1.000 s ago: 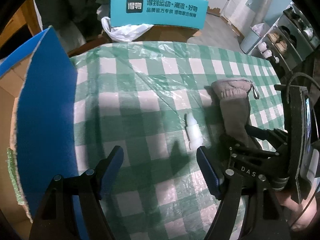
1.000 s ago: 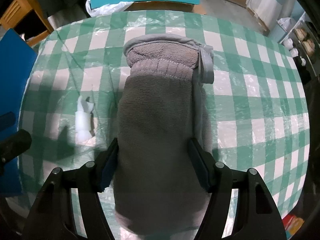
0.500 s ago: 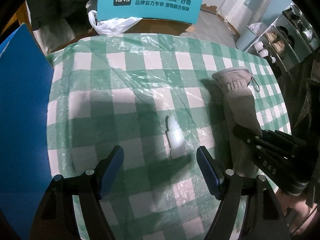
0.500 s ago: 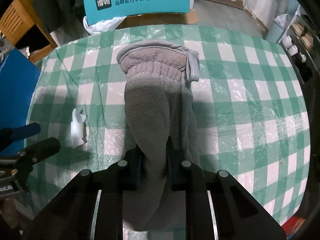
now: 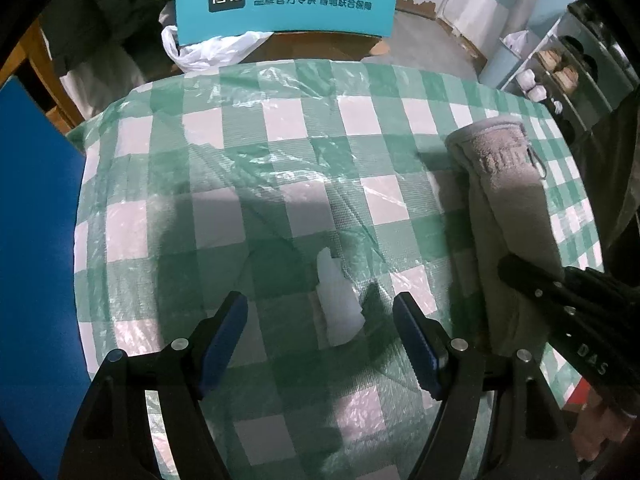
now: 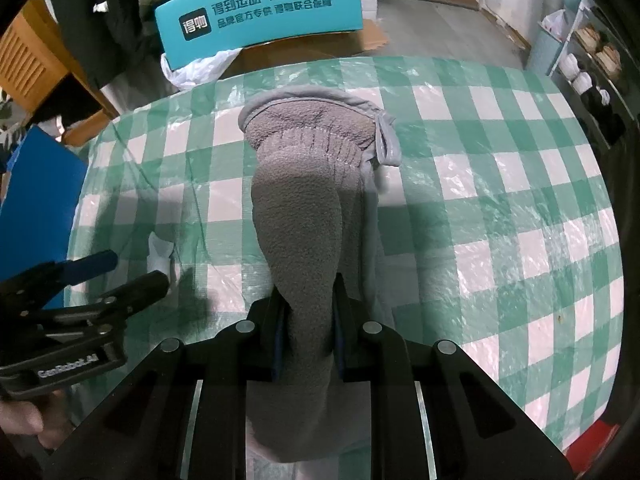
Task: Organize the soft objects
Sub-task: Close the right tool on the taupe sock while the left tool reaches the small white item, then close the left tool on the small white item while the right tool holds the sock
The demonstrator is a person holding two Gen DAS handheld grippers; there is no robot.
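A grey fleece mitten (image 6: 304,208) lies lengthwise on the green-and-white checked tablecloth (image 6: 500,184), cuff pointing away. My right gripper (image 6: 308,320) is shut on its near part, bunching the fleece into a ridge between the pads. In the left wrist view the mitten (image 5: 508,200) lies at the right. A small white soft object (image 5: 340,304) rests on the cloth just beyond my left gripper (image 5: 320,320), which hangs open above it. In the right wrist view the white object (image 6: 160,256) shows beside the left gripper (image 6: 132,272).
A blue box flap (image 5: 36,240) stands along the left table edge. A teal chair back (image 5: 288,4) with white print and a white plastic bag (image 5: 212,48) sit beyond the far edge. Shelves with shoes (image 5: 560,72) line the right wall.
My right gripper closed on the mitten and pinched it into a ridge, lifting slightly. The left gripper moved right and lower, bringing the white object between its open fingers.
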